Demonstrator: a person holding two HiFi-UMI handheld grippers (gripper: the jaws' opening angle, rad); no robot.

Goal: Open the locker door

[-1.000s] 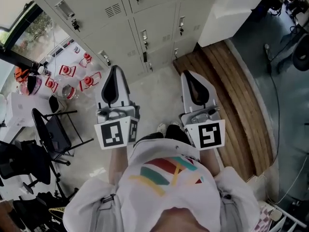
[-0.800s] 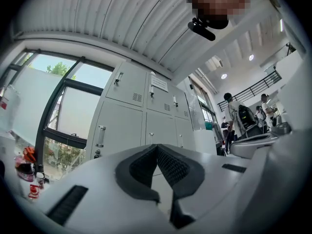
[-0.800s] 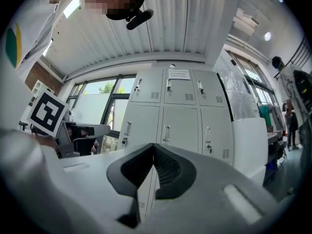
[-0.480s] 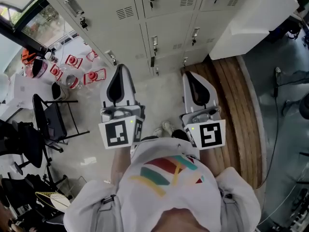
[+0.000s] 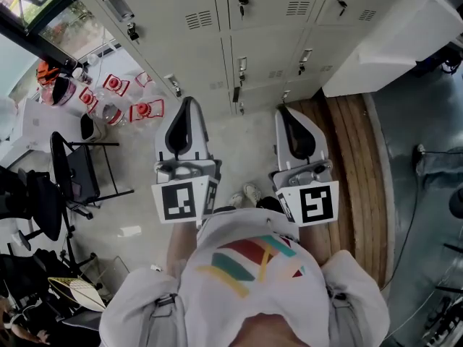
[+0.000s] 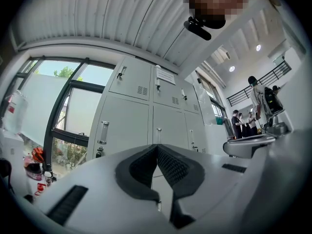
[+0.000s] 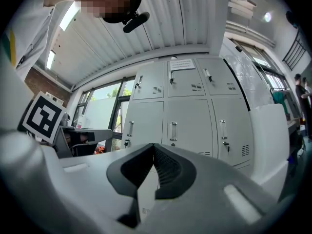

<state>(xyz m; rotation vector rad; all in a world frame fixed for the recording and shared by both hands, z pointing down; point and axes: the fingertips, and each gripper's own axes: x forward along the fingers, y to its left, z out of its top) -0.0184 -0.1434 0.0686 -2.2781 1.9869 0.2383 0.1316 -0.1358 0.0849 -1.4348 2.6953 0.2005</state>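
A bank of pale grey lockers [image 5: 253, 27] fills the top of the head view; every door I can see is closed, each with a small vertical handle [image 5: 241, 69] and a lock. My left gripper [image 5: 189, 102] and right gripper [image 5: 283, 111] are held side by side and point at the lockers, a short way off. Both are shut with nothing between the pads. In the left gripper view the shut left gripper [image 6: 157, 147] faces the locker doors [image 6: 168, 126]. In the right gripper view the shut right gripper [image 7: 153, 146] faces a door with a handle [image 7: 172, 130].
Clear jugs with red caps [image 5: 119, 108] stand on the floor left of the lockers, under a window. A black chair [image 5: 76, 176] is at the left. A wooden platform [image 5: 358, 165] and a white cabinet [image 5: 394, 35] lie to the right. People [image 6: 243, 123] stand far off.
The lockers have slid down the head view and more of them shows as the person and both grippers moved toward them. Both grippers stayed shut and empty.
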